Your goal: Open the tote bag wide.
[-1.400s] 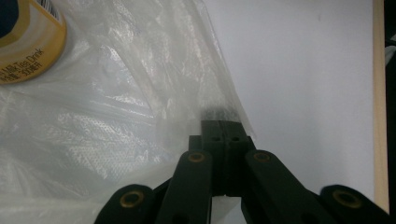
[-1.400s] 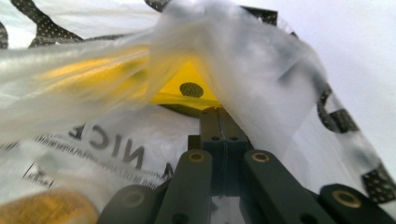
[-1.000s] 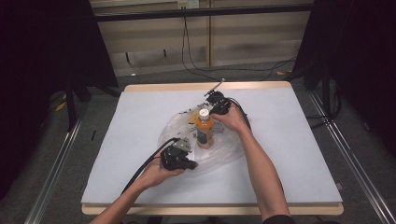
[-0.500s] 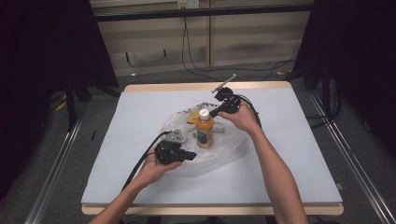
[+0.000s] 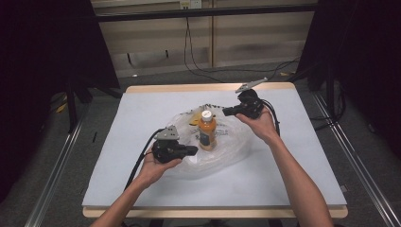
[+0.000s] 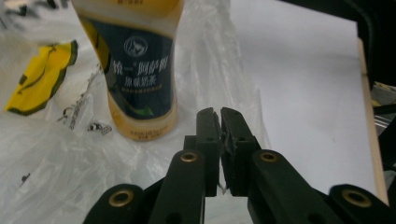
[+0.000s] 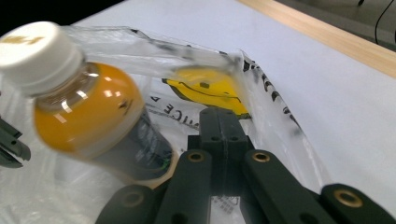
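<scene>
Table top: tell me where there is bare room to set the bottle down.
The table is bare along its near edge, in its left strip beside the left gripper, and at the right beyond the right gripper. The middle is crowded: the plastic bag spreads there, with the bottle upright on it and both grippers at its edges.

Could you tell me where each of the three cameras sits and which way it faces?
High view: fixed above the person's side, looking forward and down on the table; both forearms enter from below.
Left gripper view: rides the left gripper, looking along its shut jaws at the bottle and plastic bag.
Right gripper view: rides the right gripper, facing the bottle's white cap.
All three share bottle and bag.
</scene>
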